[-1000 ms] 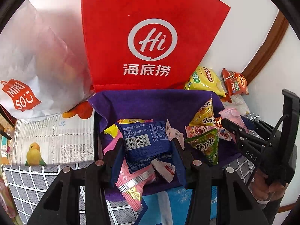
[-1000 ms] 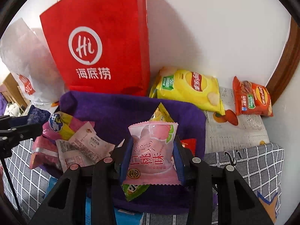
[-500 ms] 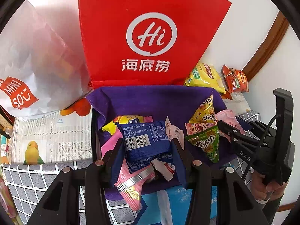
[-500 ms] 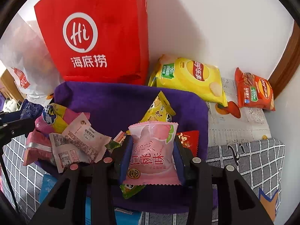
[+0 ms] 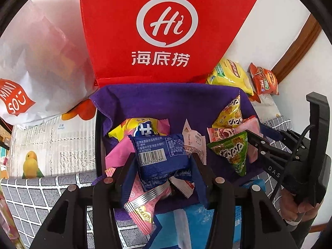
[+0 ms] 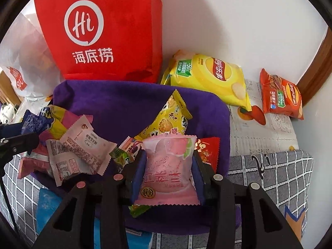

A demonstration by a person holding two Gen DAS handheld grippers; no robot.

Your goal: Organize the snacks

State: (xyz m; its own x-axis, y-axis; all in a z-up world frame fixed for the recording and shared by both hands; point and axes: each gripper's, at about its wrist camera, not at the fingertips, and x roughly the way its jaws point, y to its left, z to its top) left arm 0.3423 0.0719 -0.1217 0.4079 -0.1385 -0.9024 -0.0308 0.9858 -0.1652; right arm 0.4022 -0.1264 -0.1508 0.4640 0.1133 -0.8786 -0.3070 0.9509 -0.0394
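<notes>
A tall red bag (image 5: 166, 31) is standing upright against the white wall, with a white plastic bag (image 5: 35, 62) slumping just beside it. In front of them, a purple cloth (image 6: 124, 108) is lying on the bench (image 6: 280, 176) and carrying a loose heap of snack packets. Beyond the cloth, a big yellow chip bag (image 6: 207, 76) and a smaller orange chip bag (image 6: 282, 95) are lying near the wall.

The left tool (image 5: 164, 166) is gripping a dark blue packet (image 5: 159, 155) between its two fingers, barcode side up, above the pink and yellow packets at the left of the heap. The jaws are set only as wide as the packet.

The right tool (image 6: 169, 174) is pinching a pale pink peach packet (image 6: 168, 172) upright over the right part of the cloth, in front of a yellow packet (image 6: 166, 120) and a red one (image 6: 207, 149). In the left wrist view, the person's hand (image 5: 298, 205) is wrapping around the right tool's handle, at the cloth's right edge.
</notes>
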